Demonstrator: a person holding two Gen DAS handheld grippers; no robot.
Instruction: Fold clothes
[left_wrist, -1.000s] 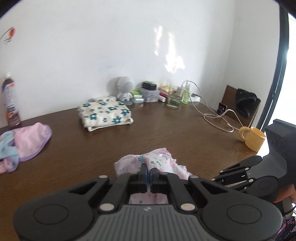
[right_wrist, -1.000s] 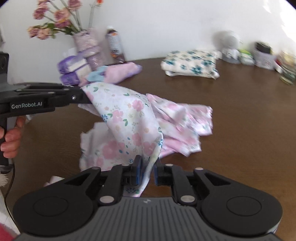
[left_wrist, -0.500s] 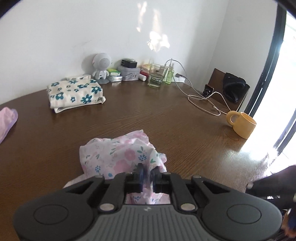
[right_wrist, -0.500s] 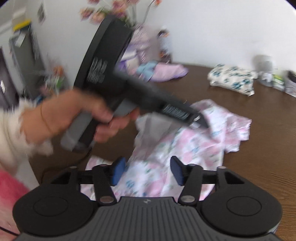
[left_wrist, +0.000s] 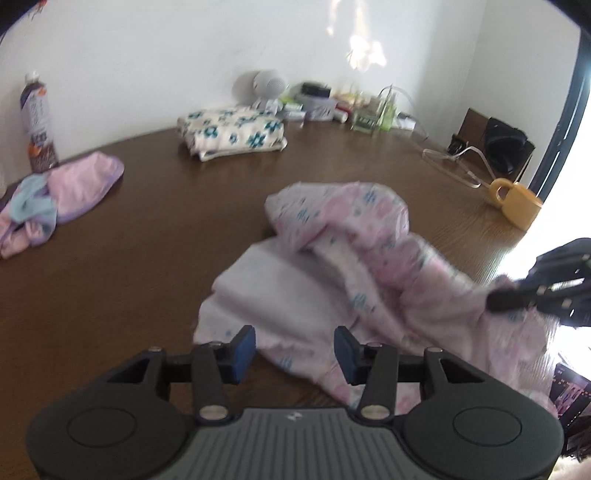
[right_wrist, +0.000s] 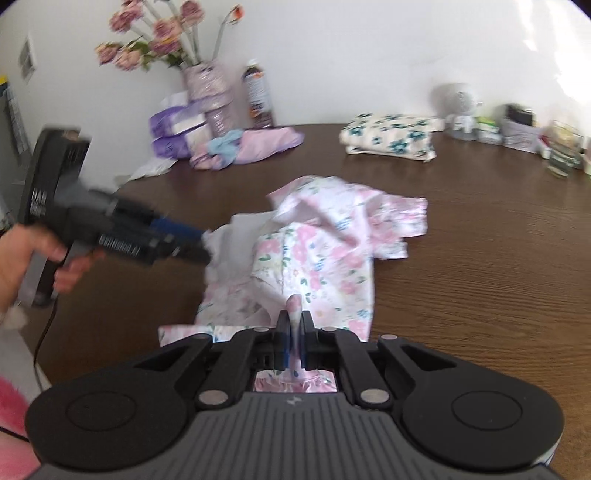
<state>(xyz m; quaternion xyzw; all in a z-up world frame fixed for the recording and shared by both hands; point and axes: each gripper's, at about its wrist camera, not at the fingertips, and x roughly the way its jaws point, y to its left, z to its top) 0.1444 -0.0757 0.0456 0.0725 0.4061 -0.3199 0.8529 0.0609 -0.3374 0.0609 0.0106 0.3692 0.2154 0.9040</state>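
A crumpled pink floral garment (left_wrist: 351, 266) lies on the brown table (left_wrist: 147, 258), partly showing its pale inside. My left gripper (left_wrist: 294, 350) is open at the garment's near edge, and its blue pads (left_wrist: 243, 349) hold nothing. In the right wrist view the same left gripper (right_wrist: 203, 253), held by a hand (right_wrist: 22, 254), points at the garment (right_wrist: 325, 251) from the left. My right gripper (right_wrist: 293, 332) is shut on a raised fold of the garment. From the left wrist view, the right gripper (left_wrist: 493, 301) pinches the cloth's right edge.
A folded white cloth with blue flowers (left_wrist: 232, 131) lies at the back. A pink and lilac pile (left_wrist: 74, 184) and a bottle (left_wrist: 37, 122) sit at the left. A yellow mug (left_wrist: 517, 203) and cables stand at the right. A flower vase (right_wrist: 210, 96) stands at the back left.
My left gripper has opened and let go of the garment. My right gripper, open half a second ago, has shut on a fold again. The garment has dropped onto the table.
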